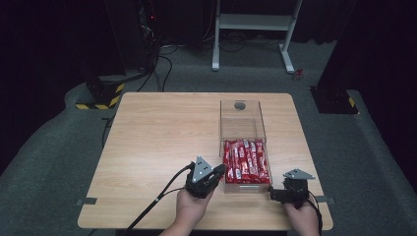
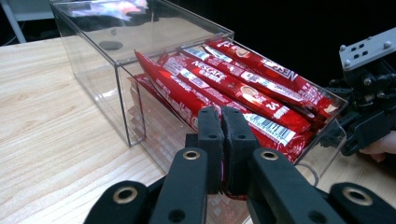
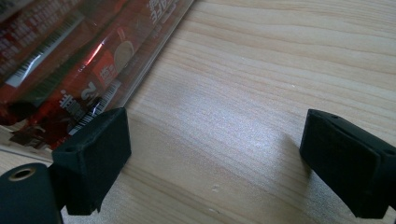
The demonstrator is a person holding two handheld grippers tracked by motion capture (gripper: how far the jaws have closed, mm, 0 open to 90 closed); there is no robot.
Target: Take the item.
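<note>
A clear acrylic box (image 1: 241, 120) lies on the wooden table (image 1: 162, 132), its drawer (image 1: 244, 186) pulled out toward me and packed with red Nescafe sachets (image 1: 246, 160) (image 2: 243, 88). My left gripper (image 1: 220, 172) (image 2: 222, 114) reaches over the drawer's left wall at its near corner. Its jaws are pressed together, with a thin sliver of red showing between the pads, seemingly the edge of a sachet. My right gripper (image 1: 276, 193) (image 3: 217, 126) rests low on the table just right of the drawer's front, open wide over bare wood, the drawer (image 3: 93, 56) beside its left finger (image 3: 95, 154).
The table's front edge (image 1: 206, 228) lies just below both hands. On the floor behind stand a white frame (image 1: 253, 29) and black stands with yellow-black striped bases (image 1: 101, 96). Cables trail from both grippers.
</note>
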